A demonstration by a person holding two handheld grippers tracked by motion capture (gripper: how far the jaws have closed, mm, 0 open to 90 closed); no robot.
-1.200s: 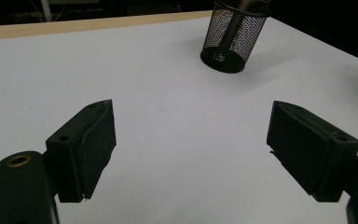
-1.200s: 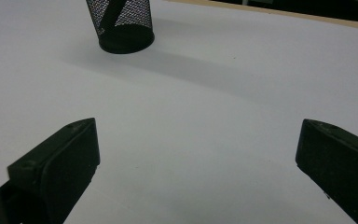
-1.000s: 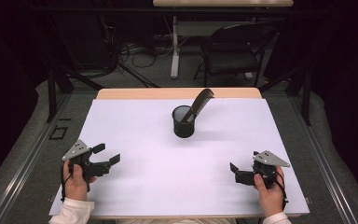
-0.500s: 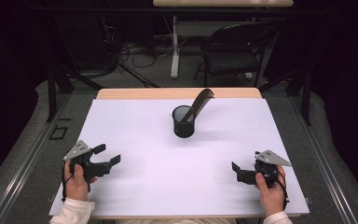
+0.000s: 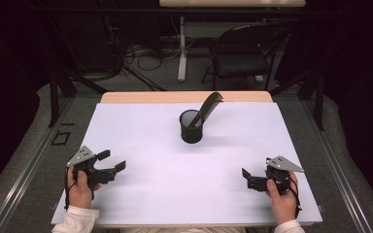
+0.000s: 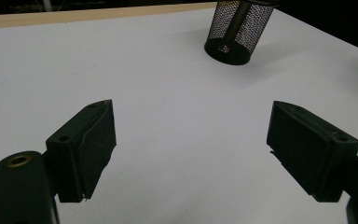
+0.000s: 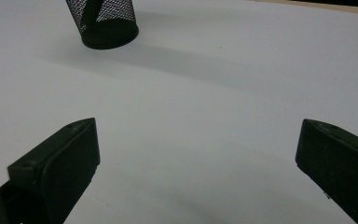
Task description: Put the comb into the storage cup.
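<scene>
A black mesh cup (image 5: 191, 127) stands upright at the middle of the white tabletop (image 5: 175, 194), toward the far side. A dark comb (image 5: 206, 108) leans in it, its top tilted to the right. My left gripper (image 5: 112, 160) rests open near the front left corner, held in a hand, nothing between its jaws. At the front right, my right gripper (image 5: 247, 178) is open and empty too. In the left gripper view the cup (image 6: 237, 28) sits ahead to the upper right of the gripper (image 6: 191, 126). In the right gripper view the cup (image 7: 105, 21) lies at the upper left beyond the gripper (image 7: 198, 149).
A strip of bare wood (image 5: 184, 97) runs along the table's far edge. Behind it stand a dark chair (image 5: 245, 53) and a table leg with cables on the floor. Metal rails (image 5: 24, 170) flank the table on both sides.
</scene>
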